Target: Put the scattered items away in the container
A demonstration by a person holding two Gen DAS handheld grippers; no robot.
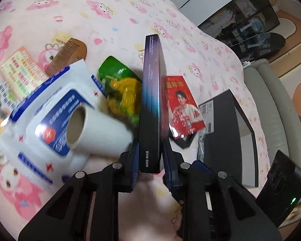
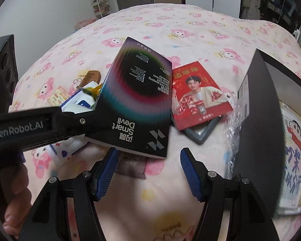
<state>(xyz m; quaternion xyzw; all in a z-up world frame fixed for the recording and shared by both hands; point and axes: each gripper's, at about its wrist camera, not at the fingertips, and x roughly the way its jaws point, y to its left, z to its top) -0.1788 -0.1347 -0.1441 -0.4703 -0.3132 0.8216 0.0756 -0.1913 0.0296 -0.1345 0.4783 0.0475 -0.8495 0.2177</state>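
The left tongs (image 1: 149,160) clamp the slim dark screen-protector box (image 1: 152,104) by its lower end, pads on its two broad faces, so it stands on edge, lifted off the bed (image 1: 110,10) and free to travel right toward the black container (image 1: 228,132), which sits open near the bed's edge. The right tongs (image 2: 148,172) hang wide and hold nothing just below the box, probably waiting their turn. Beside the container lies the red card (image 2: 198,96); the wet-wipes pack (image 1: 50,108), paper roll (image 1: 94,132), green snack bag (image 1: 120,88) and wooden comb (image 1: 68,56) lie left, not yet tidied.
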